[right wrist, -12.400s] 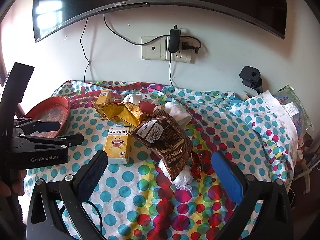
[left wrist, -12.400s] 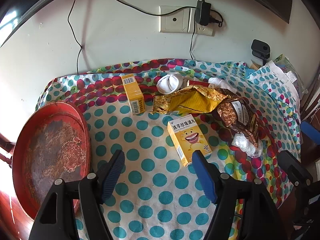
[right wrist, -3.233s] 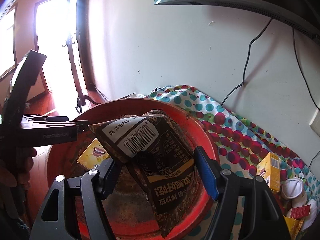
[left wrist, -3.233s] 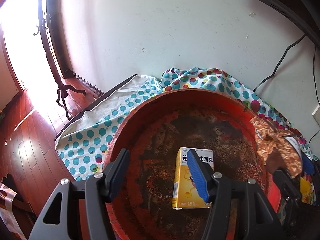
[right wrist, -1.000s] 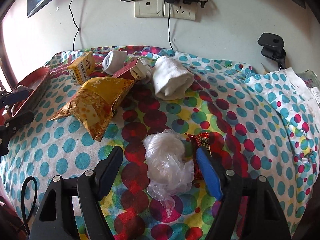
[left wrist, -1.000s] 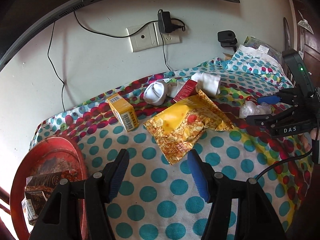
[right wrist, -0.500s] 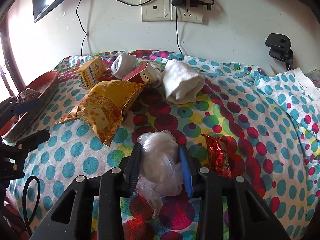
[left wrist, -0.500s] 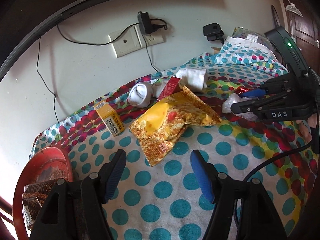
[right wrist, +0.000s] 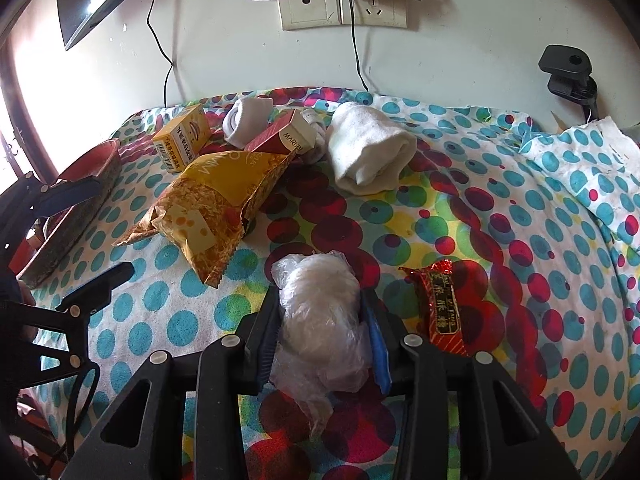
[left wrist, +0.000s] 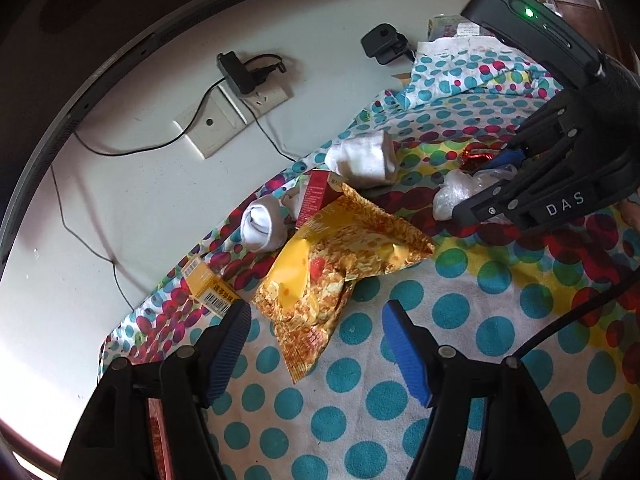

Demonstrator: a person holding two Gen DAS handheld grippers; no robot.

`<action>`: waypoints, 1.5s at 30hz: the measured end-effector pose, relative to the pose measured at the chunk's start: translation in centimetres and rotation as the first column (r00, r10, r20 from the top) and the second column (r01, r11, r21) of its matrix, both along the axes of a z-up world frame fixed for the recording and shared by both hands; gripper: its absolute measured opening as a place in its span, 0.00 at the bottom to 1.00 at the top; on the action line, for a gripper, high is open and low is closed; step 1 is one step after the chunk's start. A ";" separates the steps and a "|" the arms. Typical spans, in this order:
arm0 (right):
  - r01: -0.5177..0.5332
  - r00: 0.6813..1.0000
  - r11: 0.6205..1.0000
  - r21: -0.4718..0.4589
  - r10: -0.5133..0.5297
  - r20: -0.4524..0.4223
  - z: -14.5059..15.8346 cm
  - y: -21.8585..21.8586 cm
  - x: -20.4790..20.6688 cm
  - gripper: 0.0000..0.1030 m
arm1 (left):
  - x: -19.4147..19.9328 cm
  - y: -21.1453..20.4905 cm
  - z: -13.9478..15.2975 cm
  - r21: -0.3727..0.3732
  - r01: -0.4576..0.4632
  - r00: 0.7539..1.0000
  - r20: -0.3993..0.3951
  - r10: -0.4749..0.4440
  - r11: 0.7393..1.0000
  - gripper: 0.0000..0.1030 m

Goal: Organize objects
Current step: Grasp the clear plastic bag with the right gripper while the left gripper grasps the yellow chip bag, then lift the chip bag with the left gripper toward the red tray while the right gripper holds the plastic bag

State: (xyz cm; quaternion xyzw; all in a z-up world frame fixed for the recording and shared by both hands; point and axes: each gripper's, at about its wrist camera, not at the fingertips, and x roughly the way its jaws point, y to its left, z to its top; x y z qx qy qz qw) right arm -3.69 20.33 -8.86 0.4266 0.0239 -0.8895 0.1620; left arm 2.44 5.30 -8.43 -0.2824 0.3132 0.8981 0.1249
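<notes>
The right gripper [right wrist: 322, 322] has just closed its fingers on the plastic bag [right wrist: 320, 312]. The left gripper [left wrist: 316, 344] has been opening, nothing inside; the yellow snack bag [left wrist: 332, 268] lies just ahead, long axis slanting away rightward.

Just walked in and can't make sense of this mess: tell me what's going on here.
A person with a gripper in each hand is tidying a spotted cloth. The right gripper has its jaws shut on a crumpled clear plastic bag. The left gripper is open in front of a yellow snack bag. Socks, boxes and a red candy lie loose.
</notes>
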 end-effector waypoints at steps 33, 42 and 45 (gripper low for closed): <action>0.003 1.000 1.000 0.029 -0.004 0.006 -0.5 -0.3 -0.2 0.38 | -4.7 -1.5 0.6 0.228 -0.143 0.981 0.161 0.107 0.963 0.18; 0.005 1.000 0.999 0.054 -0.005 0.002 -0.5 -0.8 -0.3 0.38 | -3.3 -4.5 3.2 0.381 -0.204 0.970 0.200 0.134 0.902 0.14; 0.006 1.000 0.997 0.073 -0.006 -0.002 -0.5 -1.1 -0.3 0.38 | -2.7 -5.2 3.7 0.405 -0.216 0.969 0.199 0.145 0.889 0.13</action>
